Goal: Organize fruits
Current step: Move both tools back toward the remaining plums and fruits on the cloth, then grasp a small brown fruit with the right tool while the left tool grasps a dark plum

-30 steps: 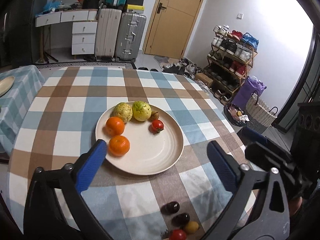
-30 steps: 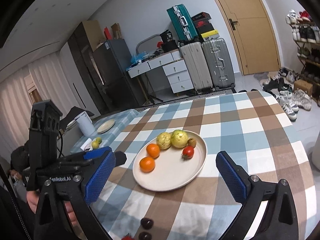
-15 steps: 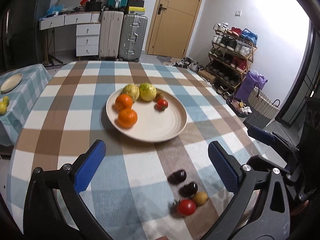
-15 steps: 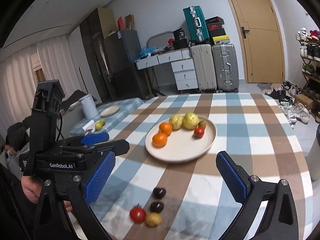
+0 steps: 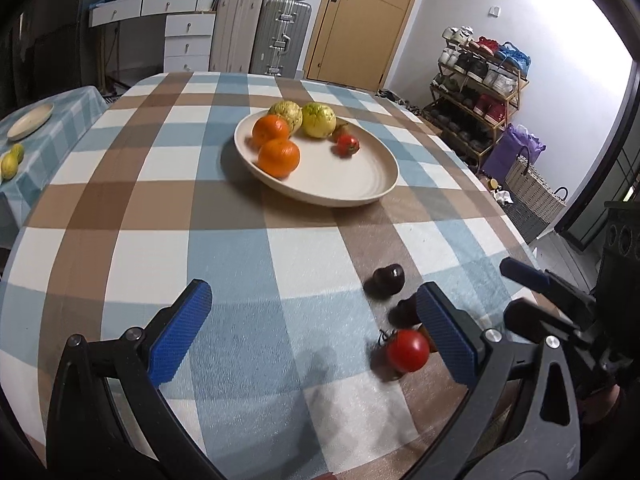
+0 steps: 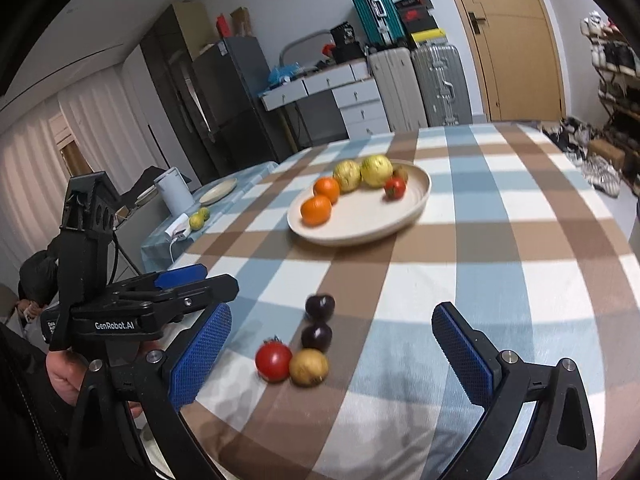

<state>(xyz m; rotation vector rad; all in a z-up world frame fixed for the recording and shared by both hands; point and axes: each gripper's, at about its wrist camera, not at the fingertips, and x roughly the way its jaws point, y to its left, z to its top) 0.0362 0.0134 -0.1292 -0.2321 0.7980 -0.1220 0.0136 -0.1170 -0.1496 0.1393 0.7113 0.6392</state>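
A cream plate [image 5: 352,184] [image 6: 400,216] on the checked table holds two oranges [image 5: 279,156] [image 6: 316,210], two yellow-green fruits [image 5: 318,120] [image 6: 376,170], a small brown fruit and a tomato [image 5: 347,145] [image 6: 395,188]. Near the front edge lie a red tomato [image 5: 408,350] [image 6: 273,361], two dark plums [image 5: 388,278] [image 6: 320,306] and a yellowish fruit [image 6: 309,366]. My left gripper [image 5: 316,336] hovers open, its right finger just beside the tomato. My right gripper [image 6: 332,356] is open, with this cluster lying between its fingers.
The checked tablecloth [image 5: 160,216] covers the table. A side table at the left carries a small plate [image 5: 30,122], limes [image 5: 11,162] and a white kettle [image 6: 172,196]. Suitcases, drawers, a door and a shoe rack stand beyond.
Both grippers have drawn back toward the near table edge and lowered. The plate now lies farther off, and the loose tomato, plums and yellowish fruit have come close to the fingers.
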